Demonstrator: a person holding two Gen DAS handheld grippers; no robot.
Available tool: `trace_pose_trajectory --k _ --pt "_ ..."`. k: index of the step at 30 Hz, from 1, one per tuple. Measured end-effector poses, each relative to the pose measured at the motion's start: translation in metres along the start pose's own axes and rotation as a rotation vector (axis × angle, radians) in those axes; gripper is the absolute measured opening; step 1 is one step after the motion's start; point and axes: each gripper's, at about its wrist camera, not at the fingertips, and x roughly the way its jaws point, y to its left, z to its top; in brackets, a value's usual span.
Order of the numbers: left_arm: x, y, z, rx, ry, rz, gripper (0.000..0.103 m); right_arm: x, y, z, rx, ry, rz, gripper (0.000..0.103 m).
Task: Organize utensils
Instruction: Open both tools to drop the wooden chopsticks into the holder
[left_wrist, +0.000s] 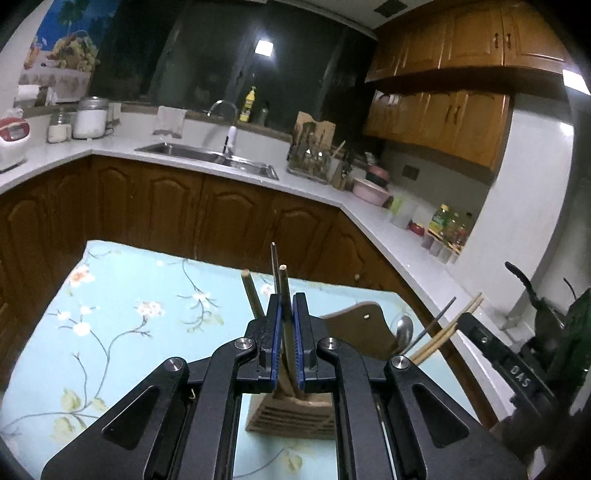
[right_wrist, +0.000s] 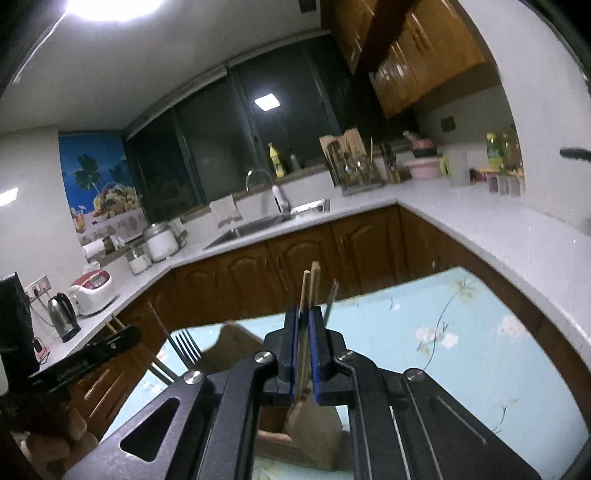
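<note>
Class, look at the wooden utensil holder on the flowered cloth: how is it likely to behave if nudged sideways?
The wooden utensil holder looks narrow with tall chopsticks sticking out, so it may tip rather than slide. It stands on a soft-looking floral cloth, which might bunch and drag. Both grippers grip sticks, so the load could shift.

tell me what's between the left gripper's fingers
A chopstick, pinched upright between the blue pads of the left gripper, its lower end toward the wooden holder. The left wrist view shows it.
</note>
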Motion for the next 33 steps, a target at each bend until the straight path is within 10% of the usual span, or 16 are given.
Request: trace_pose_trajectory --k 8,14,18,20,28,33 --pt "0.002 -0.007 0.004 0.024 0.016 0.012 0.006 0.0 -0.002 0.006 0.006 0.018 0.001 0.006" --pt "0.004 -0.008 0.007 0.023 0.057 0.002 0.01 -0.003 -0.006 0.01 0.052 0.027 0.013 0.032" --pt "-0.014 -0.011 0.01 -0.017 0.036 -0.043 0.045 -0.02 -0.013 0.015 0.085 -0.021 0.025 0.086" --pt "-0.031 -0.019 0.01 -0.031 -0.005 -0.044 0.067 -0.032 -0.018 0.019 0.112 -0.05 0.033 0.096" --pt "-0.108 -0.031 0.004 -0.037 -0.15 -0.021 0.098 -0.075 -0.028 0.021 0.147 -0.064 0.043 0.098" --pt "-0.141 -0.02 -0.019 -0.042 -0.145 0.027 0.101 -0.108 -0.034 0.001 0.14 -0.046 0.032 0.101"
